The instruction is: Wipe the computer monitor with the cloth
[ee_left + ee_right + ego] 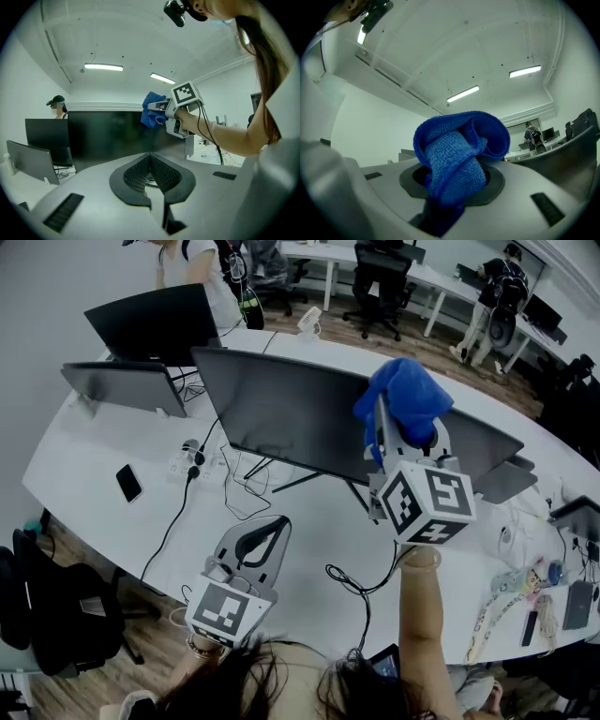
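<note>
A wide dark computer monitor (281, 418) stands on the white desk (300, 549), its screen facing away from me. My right gripper (405, 435) is raised at the monitor's top edge, shut on a bunched blue cloth (405, 395). In the right gripper view the cloth (457, 154) bulges out from between the jaws and hides the fingertips. My left gripper (277, 523) hovers low over the desk in front of the monitor, shut with nothing in it. The left gripper view shows its closed jaws (151, 171), the monitor (108, 133), and the cloth (151, 115) held by the right gripper (180, 108).
Two more monitors (155, 320) (122, 385) stand at the left. A phone (128, 482), a power strip with cables (192, 461) and a black cable (356, 582) lie on the desk. Lanyards and small items (525, 592) clutter the right end. A black chair (56, 606) stands lower left.
</note>
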Demonstrator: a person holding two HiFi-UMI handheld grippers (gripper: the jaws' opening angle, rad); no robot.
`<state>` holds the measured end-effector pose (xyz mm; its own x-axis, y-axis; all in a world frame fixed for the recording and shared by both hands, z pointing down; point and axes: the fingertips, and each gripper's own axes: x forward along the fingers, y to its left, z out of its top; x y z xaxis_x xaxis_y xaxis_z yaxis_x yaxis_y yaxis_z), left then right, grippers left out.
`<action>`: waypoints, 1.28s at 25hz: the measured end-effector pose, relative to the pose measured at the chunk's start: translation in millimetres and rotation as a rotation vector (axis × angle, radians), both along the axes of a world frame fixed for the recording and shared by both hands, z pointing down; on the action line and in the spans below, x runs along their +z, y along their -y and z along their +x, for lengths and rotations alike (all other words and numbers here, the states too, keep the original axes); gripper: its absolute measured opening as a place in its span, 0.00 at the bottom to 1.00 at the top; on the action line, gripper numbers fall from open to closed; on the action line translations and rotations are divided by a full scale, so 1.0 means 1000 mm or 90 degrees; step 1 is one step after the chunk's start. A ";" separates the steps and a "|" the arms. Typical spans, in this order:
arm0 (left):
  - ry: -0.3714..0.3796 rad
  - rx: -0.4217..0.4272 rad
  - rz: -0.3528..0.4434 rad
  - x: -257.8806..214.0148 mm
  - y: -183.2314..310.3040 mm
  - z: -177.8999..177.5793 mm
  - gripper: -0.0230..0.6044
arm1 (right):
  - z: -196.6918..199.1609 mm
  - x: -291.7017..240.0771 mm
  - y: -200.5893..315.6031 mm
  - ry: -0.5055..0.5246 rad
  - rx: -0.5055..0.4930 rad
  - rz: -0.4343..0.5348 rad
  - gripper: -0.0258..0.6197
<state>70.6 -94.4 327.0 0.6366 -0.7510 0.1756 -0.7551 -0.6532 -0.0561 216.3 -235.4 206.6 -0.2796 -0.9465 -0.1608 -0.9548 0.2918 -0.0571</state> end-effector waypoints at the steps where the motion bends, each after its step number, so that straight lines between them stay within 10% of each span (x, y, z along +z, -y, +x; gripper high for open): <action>1: 0.002 0.001 0.006 0.000 0.000 0.002 0.05 | 0.001 0.000 0.000 0.000 -0.001 -0.001 0.26; 32: -0.005 -0.022 0.014 0.002 -0.026 0.049 0.05 | 0.038 -0.002 -0.011 0.005 -0.023 -0.001 0.26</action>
